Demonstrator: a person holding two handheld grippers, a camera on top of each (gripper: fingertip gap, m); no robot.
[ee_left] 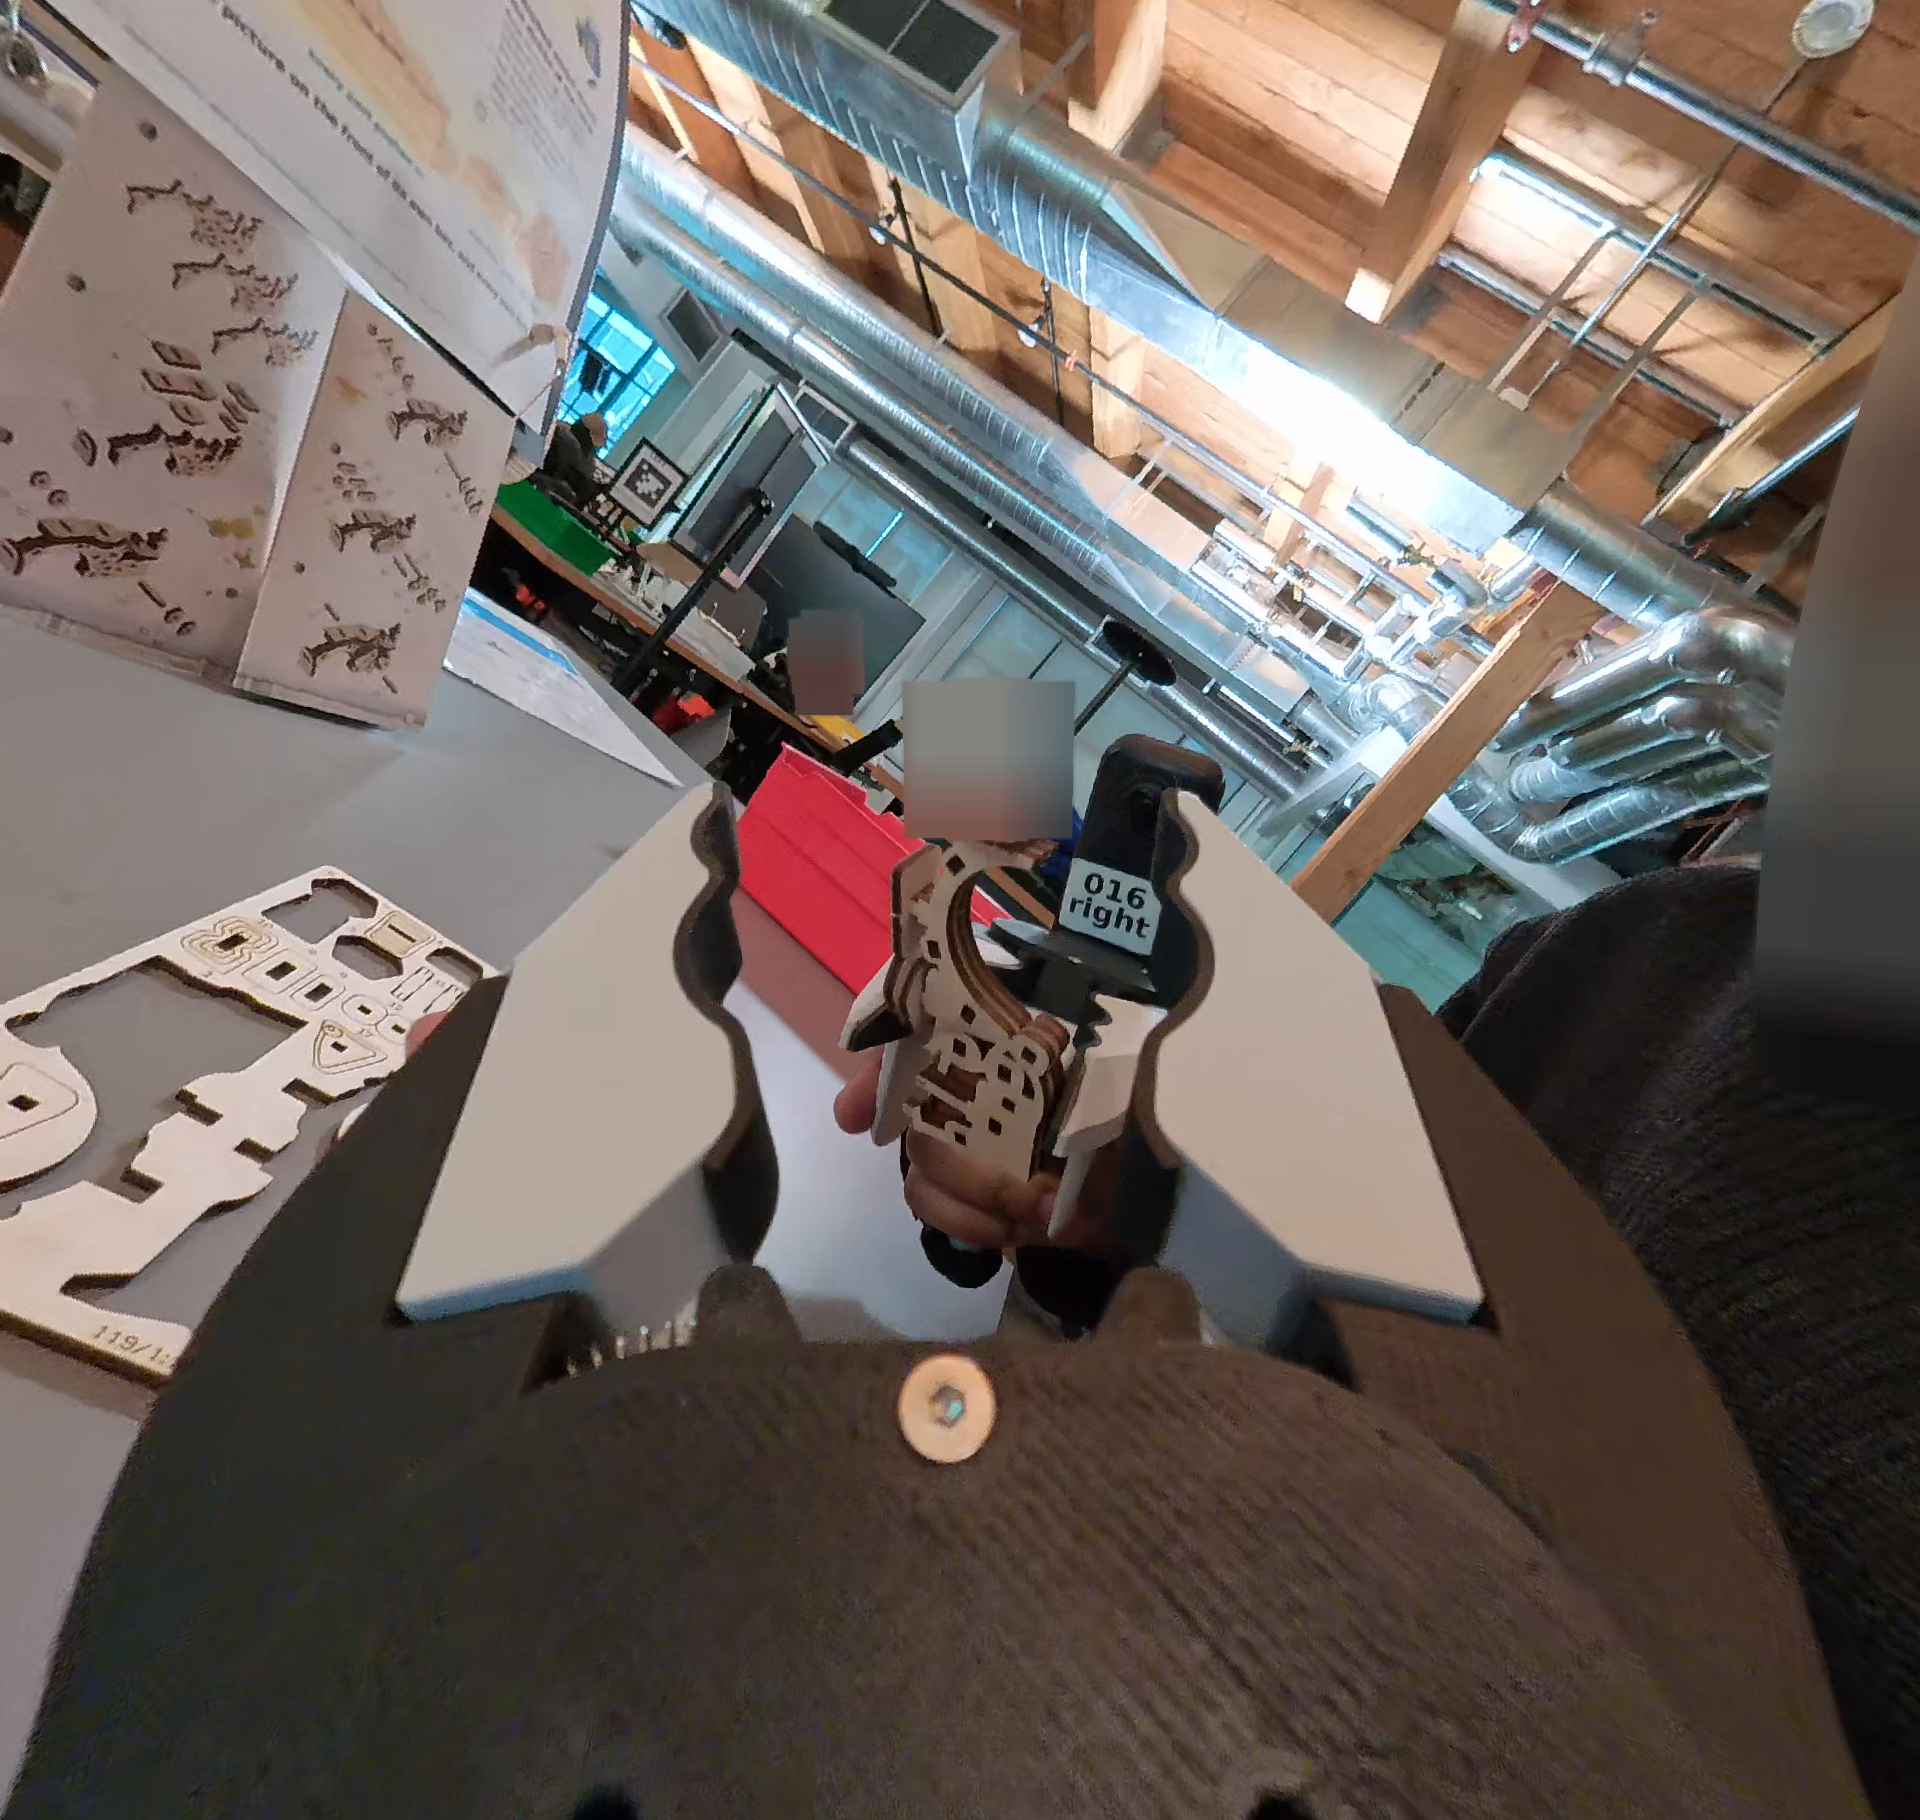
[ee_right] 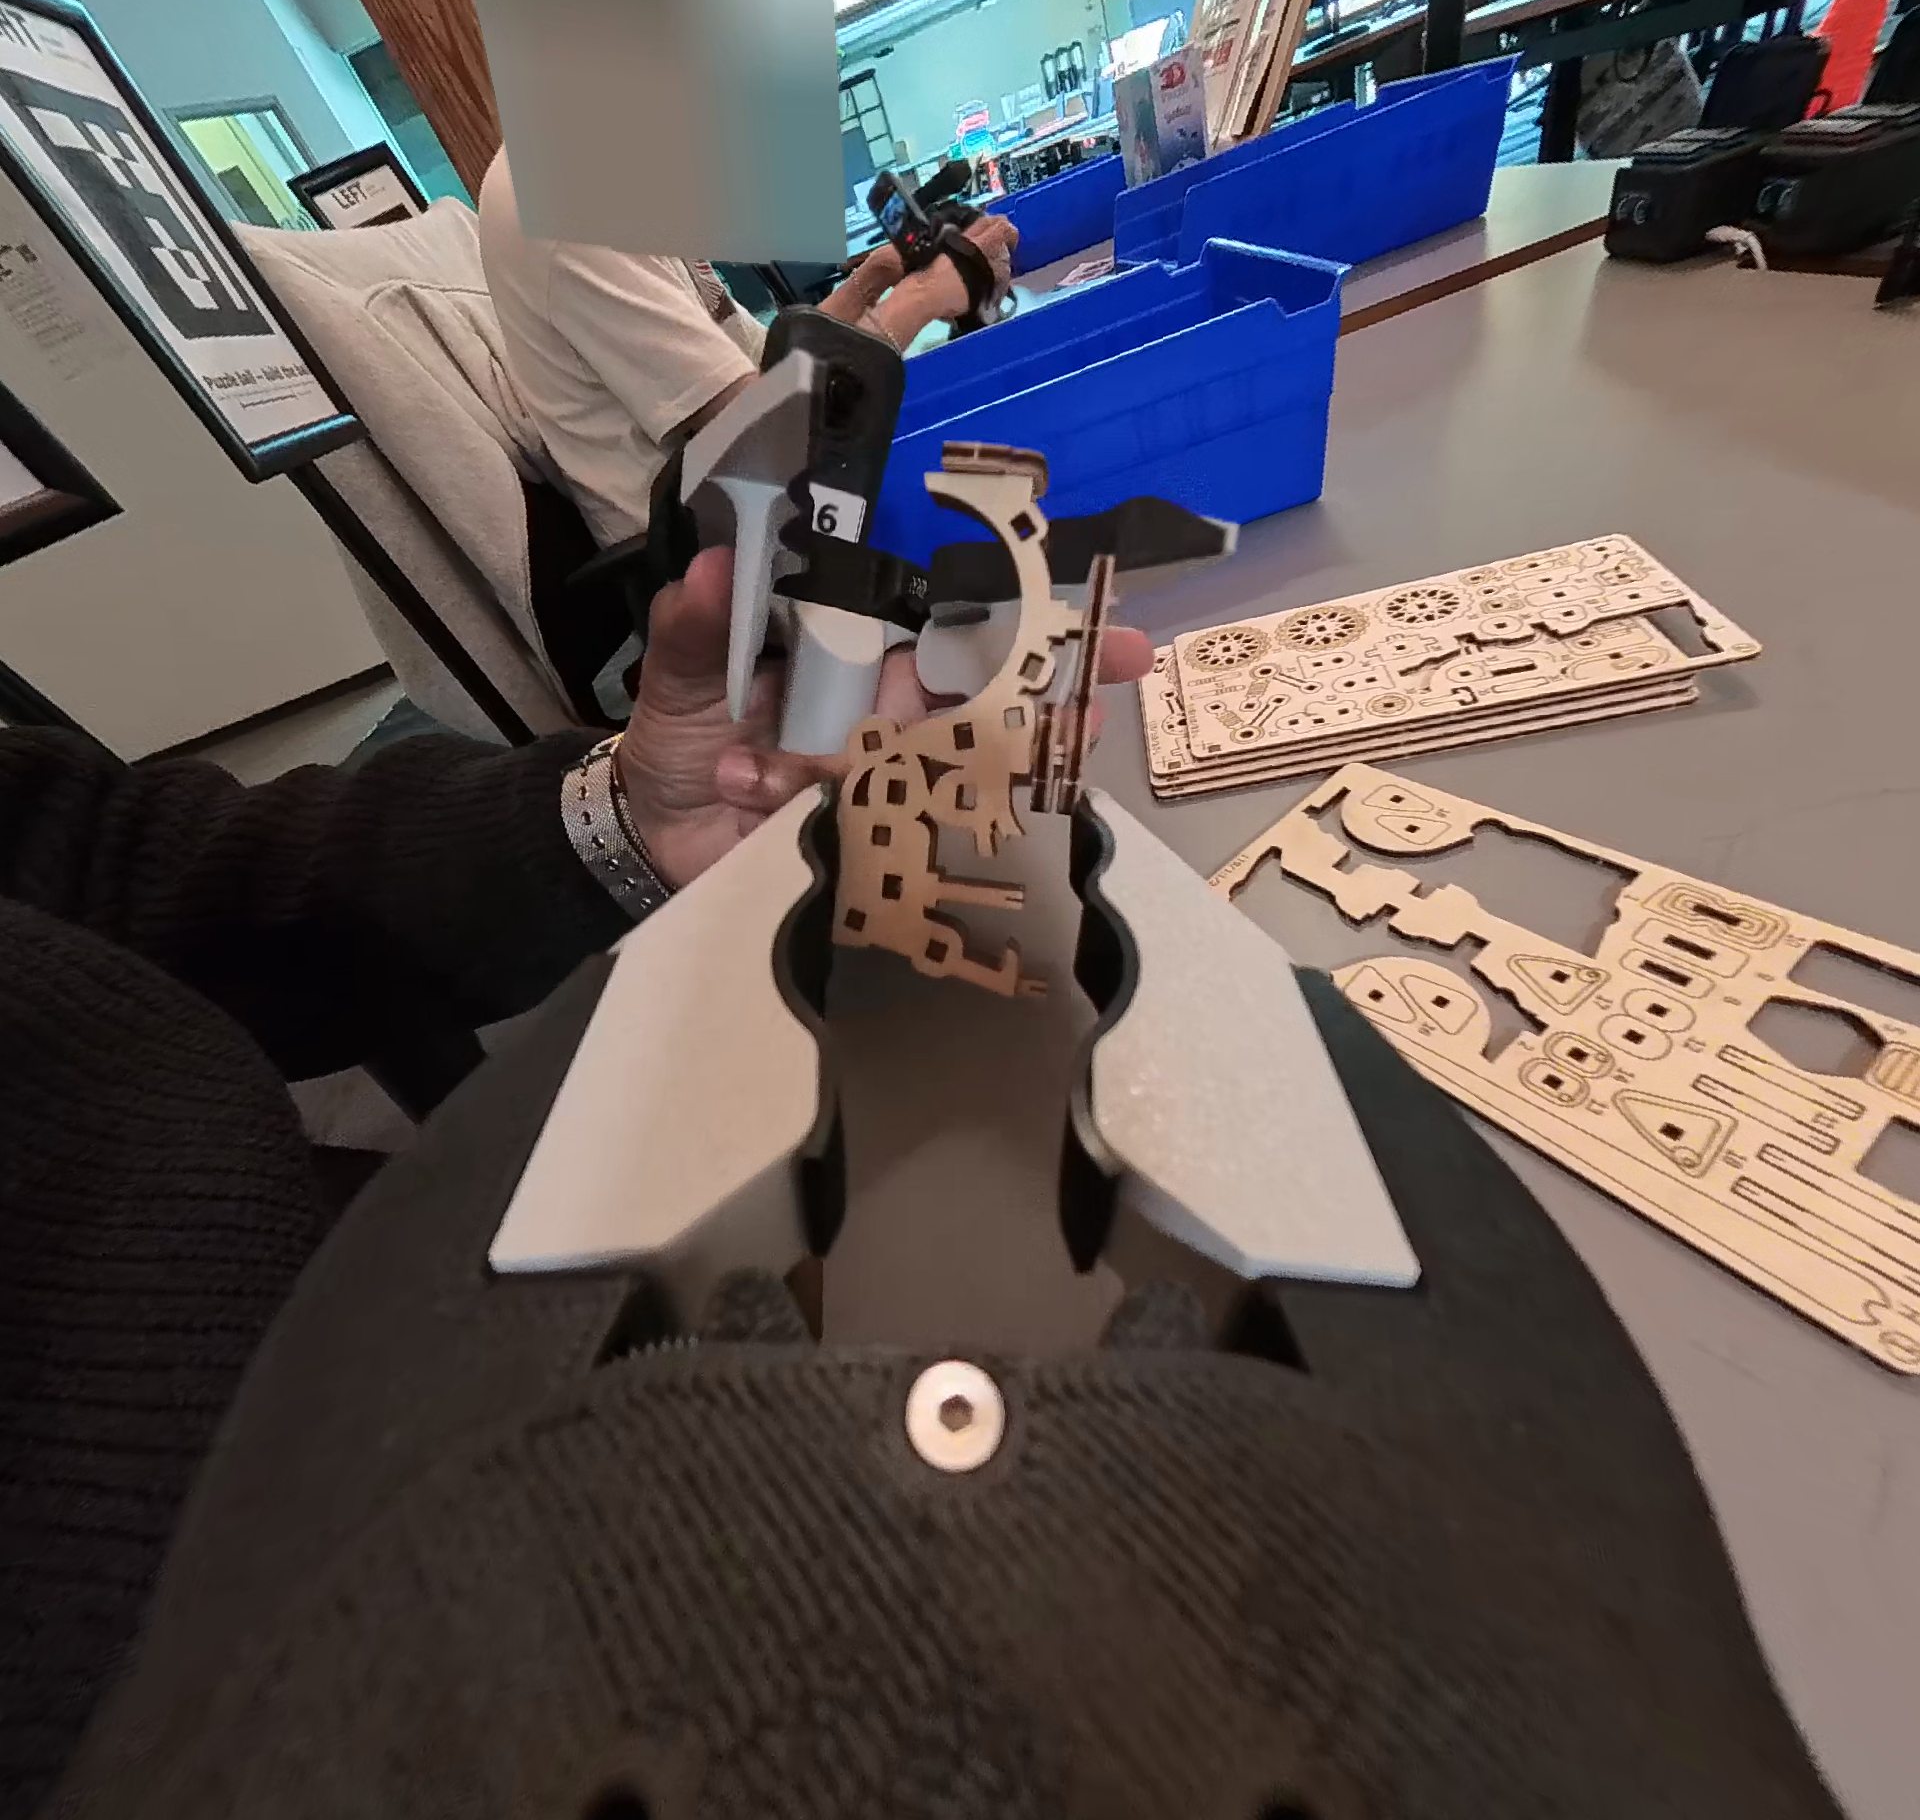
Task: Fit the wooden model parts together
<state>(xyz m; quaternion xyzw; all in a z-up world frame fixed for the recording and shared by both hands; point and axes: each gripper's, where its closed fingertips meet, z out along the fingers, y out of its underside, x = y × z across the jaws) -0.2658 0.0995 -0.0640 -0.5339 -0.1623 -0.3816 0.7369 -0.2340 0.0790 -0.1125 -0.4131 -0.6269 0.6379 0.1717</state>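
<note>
A partly built wooden model (ee_right: 914, 835), a curved arm above a slotted plate, stands upright between the fingers of my right gripper (ee_right: 956, 820), which close on its lower part. In the left wrist view the right gripper (ee_left: 987, 1105) shows with its white fingers on both sides of the model (ee_left: 966, 1022). My left gripper (ee_left: 945, 835) is wide open and empty, facing the model from a short way off. Its fingers (ee_right: 750, 565) show behind the model in the right wrist view. The fingers of the hand holding it reach behind the model.
A punched-out wooden parts sheet (ee_right: 1558, 1043) lies on the grey table (ee_right: 1558, 399) to the right, with a stack of sheets (ee_right: 1455, 658) beyond it. Blue bins (ee_right: 1143, 399) stand farther back. Another person (ee_right: 603, 347) sits behind. Instruction sheets (ee_left: 156, 399) and a red bin (ee_left: 821, 866) show in the left wrist view. The left gripper's tips are roughly 6 centimetres from the right gripper's.
</note>
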